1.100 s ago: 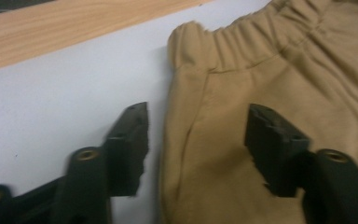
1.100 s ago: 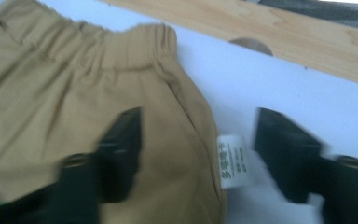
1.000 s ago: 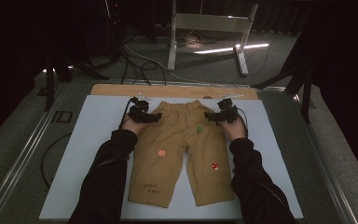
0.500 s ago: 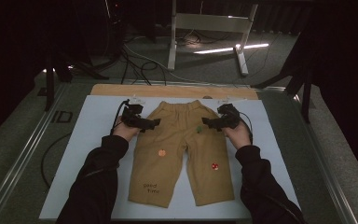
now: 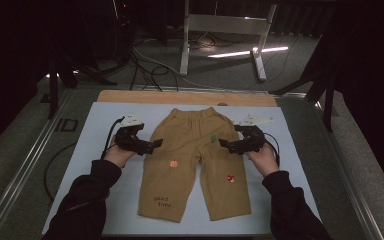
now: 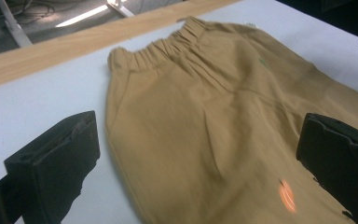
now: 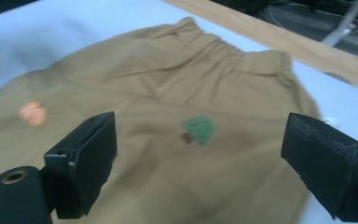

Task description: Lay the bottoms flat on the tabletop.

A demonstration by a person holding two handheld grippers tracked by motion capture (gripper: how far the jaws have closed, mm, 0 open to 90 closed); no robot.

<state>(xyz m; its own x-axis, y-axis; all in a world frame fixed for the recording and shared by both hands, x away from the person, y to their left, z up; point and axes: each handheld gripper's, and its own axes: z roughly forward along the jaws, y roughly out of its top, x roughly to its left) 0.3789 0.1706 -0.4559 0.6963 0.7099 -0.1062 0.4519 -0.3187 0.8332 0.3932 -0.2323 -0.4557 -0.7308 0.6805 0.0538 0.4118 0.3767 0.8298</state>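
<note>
The brown trousers (image 5: pixel 195 160) lie flat on the light bench (image 5: pixel 100 115), waistband at the far side. Both hands have drawn back from the waistband to the outer seams — left gripper (image 5: pixel 154 145) and right gripper (image 5: pixel 224 144), fingers wide, hold nothing. The left fingers have just been opening, nothing between them — probably smoothing is finished.

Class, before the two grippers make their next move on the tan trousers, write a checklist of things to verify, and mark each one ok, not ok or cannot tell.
1. Tan cotton trousers lie flat on the pale blue mat: ok.
2. Left gripper open, jaws having just widened, nothing between them: ok.
3. Right gripper open, holding nothing: ok.
4. Elastic waistband faces the wooden strip: ok.
5. Both legs straight, hems level: ok.
6. Cloth free of small creases: cannot tell, gripper views are blurred.
</note>
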